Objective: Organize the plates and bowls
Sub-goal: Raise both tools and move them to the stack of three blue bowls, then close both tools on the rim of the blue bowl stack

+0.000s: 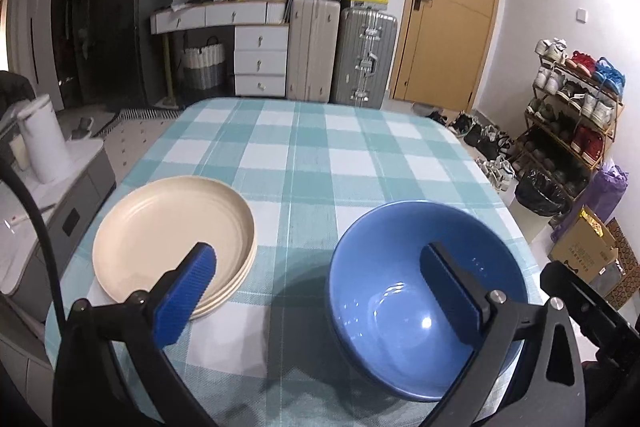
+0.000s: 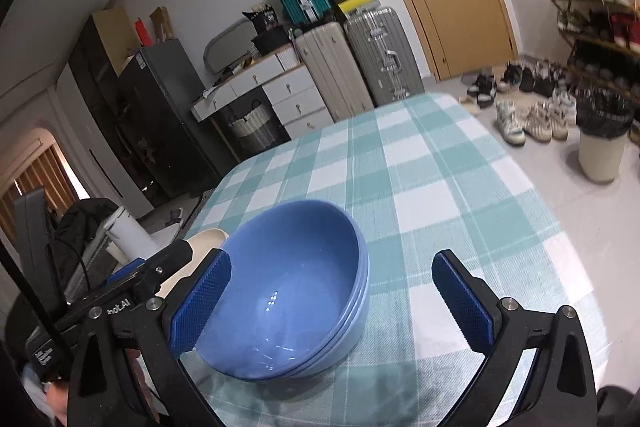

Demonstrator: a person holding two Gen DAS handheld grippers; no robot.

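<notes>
A stack of cream plates (image 1: 172, 231) lies on the checked tablecloth at the left of the left wrist view. A stack of blue bowls (image 1: 380, 267) stands to its right. My left gripper (image 1: 320, 291) is open and empty, held above the cloth between the two stacks. In the right wrist view the blue bowls (image 2: 296, 283) sit nested, with a sliver of the cream plates (image 2: 204, 239) behind them. My right gripper (image 2: 332, 299) is open and empty, its left pad in front of the bowls' left side.
The table (image 1: 320, 155) has a teal and white checked cloth. A white kettle (image 1: 44, 143) stands on a side unit to the left. Suitcases (image 1: 340, 55), drawers and a door stand behind. A shoe rack (image 1: 572, 99) and a bin (image 2: 600, 143) are on the right.
</notes>
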